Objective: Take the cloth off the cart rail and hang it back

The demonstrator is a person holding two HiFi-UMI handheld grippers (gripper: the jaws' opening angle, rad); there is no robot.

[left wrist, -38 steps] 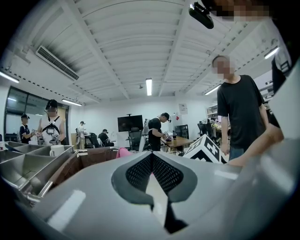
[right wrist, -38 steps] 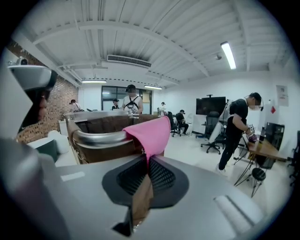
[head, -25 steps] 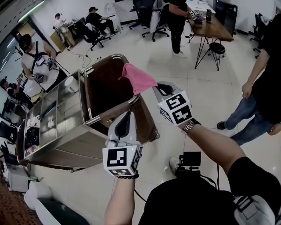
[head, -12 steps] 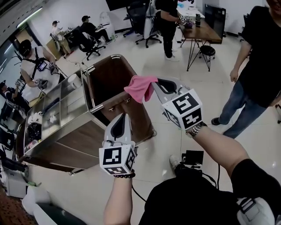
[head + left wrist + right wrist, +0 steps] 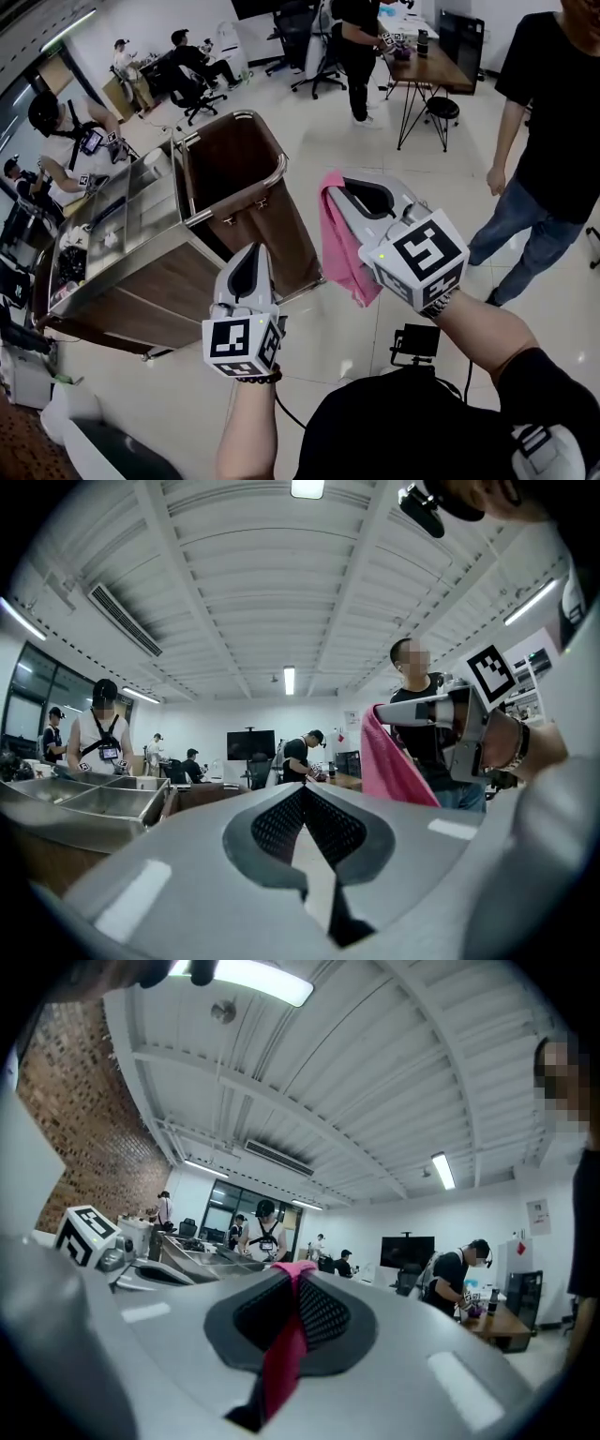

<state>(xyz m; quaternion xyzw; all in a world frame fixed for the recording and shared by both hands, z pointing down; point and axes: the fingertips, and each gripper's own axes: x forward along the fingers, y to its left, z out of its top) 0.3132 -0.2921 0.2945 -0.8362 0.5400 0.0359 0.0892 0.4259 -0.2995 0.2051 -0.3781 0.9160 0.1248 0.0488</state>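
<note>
The pink cloth [image 5: 343,246] hangs free in the air to the right of the cart, clear of the cart rail [image 5: 242,194]. My right gripper [image 5: 330,189] is shut on the cloth's top edge; in its own view the pink fabric [image 5: 284,1354] runs down between the closed jaws of my right gripper [image 5: 298,1269]. My left gripper [image 5: 254,253] hovers low beside the cart's brown bag [image 5: 230,169], shut with nothing in it. The left gripper view shows my left gripper [image 5: 305,789] with jaws together, and the cloth [image 5: 394,766] dangling at the right.
The steel cart [image 5: 131,246] has trays on top at the left. A person in dark clothes [image 5: 548,122] stands close at the right. A wooden table [image 5: 433,62] and a stool are behind. Other people stand and sit at the back left [image 5: 66,127]. A small black device [image 5: 412,342] lies on the floor.
My right gripper has pulled the pink cloth off the cart rail, toward me and to the right; the cloth now hangs straight down. The left gripper has barely shifted.
</note>
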